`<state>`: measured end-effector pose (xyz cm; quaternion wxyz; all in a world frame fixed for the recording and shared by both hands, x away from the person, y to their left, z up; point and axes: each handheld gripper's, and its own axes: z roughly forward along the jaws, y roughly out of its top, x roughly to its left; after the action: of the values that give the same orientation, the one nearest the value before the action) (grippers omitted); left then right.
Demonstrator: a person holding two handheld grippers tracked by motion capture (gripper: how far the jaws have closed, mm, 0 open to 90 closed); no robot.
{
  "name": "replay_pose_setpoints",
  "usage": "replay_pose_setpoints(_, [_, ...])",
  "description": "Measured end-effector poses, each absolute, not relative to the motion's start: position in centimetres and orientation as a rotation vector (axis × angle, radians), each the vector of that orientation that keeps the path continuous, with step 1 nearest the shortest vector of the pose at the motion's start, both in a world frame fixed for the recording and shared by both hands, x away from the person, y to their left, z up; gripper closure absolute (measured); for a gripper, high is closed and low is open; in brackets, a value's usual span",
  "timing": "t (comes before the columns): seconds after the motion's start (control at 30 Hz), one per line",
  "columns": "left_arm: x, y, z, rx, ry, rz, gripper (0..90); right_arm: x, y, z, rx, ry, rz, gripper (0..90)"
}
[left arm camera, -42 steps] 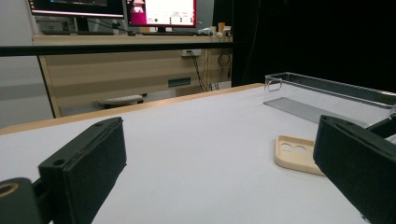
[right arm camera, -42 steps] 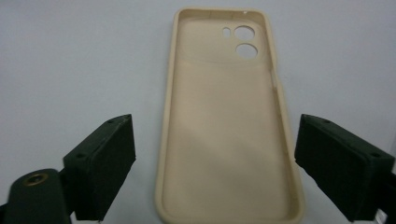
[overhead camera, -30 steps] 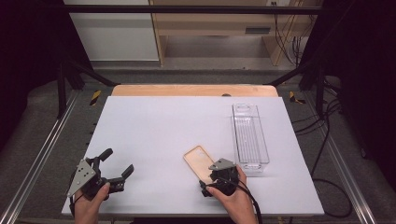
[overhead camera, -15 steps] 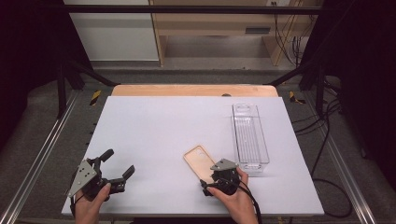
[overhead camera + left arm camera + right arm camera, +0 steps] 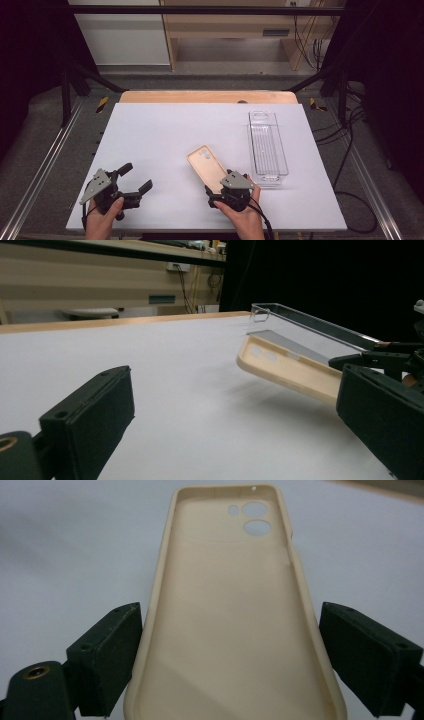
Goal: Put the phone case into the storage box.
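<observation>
A beige phone case [image 5: 206, 165] lies inner side up, camera holes at its far end. My right gripper [image 5: 220, 184] is shut on its near end, one jaw against each long edge [image 5: 230, 605]. From the left gripper view the phone case [image 5: 290, 372] tilts up, its far end off the white table with a shadow beneath. My left gripper [image 5: 136, 176] rests near the table's front left corner, open, with nothing but bare table between its jaws [image 5: 235, 425].
A long clear plastic tray [image 5: 252, 145] stands on the right side of the white table [image 5: 165, 135], just beyond and to the right of the right gripper. A wooden strip [image 5: 207, 96] runs along the table's far edge.
</observation>
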<state>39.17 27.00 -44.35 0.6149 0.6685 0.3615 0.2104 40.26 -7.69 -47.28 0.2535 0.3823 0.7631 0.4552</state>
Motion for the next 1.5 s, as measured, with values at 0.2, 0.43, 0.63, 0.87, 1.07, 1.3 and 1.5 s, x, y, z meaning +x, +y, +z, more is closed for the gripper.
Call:
replay_pose_setpoints(0.2, [40.6, 24.0, -42.8, 1.552, 0.836, 0.403, 1.5, 39.8, -6.9, -46.0, 0.949, 1.964, 1.381, 12.4])
replay_pose_setpoints(0.43, [43.3, 19.9, -39.5, 1.578, 0.806, 0.332, 3.1, 39.6, -7.2, -44.1, 0.87, 1.869, 1.455, 12.3])
replay_pose_setpoints(0.63, [45.6, 18.3, -38.3, 1.588, 0.862, 0.325, 15.1, 39.3, -7.5, -43.1, 0.821, 1.806, 1.496, 12.3])
replay_pose_setpoints(0.87, [46.5, 17.9, -38.0, 1.555, 0.88, 0.197, 30.6, 39.3, -7.5, -43.3, 0.817, 1.804, 1.5, 12.3])
replay_pose_setpoints(1.07, [46.7, 18.3, -38.0, 1.522, 0.929, 0.186, 46.2, 39.6, -6.9, -43.9, 0.834, 1.832, 1.488, 12.2])
replay_pose_setpoints(1.3, [46.9, 18.8, -38.0, 1.464, 0.968, 0.166, 63.4, 40.0, -6.2, -44.5, 0.839, 1.866, 1.476, 12.1])
replay_pose_setpoints(1.5, [46.6, 18.8, -37.9, 1.457, 1.007, 0.187, 75.6, 40.3, -5.9, -44.7, 0.841, 1.89, 1.466, 12.0])
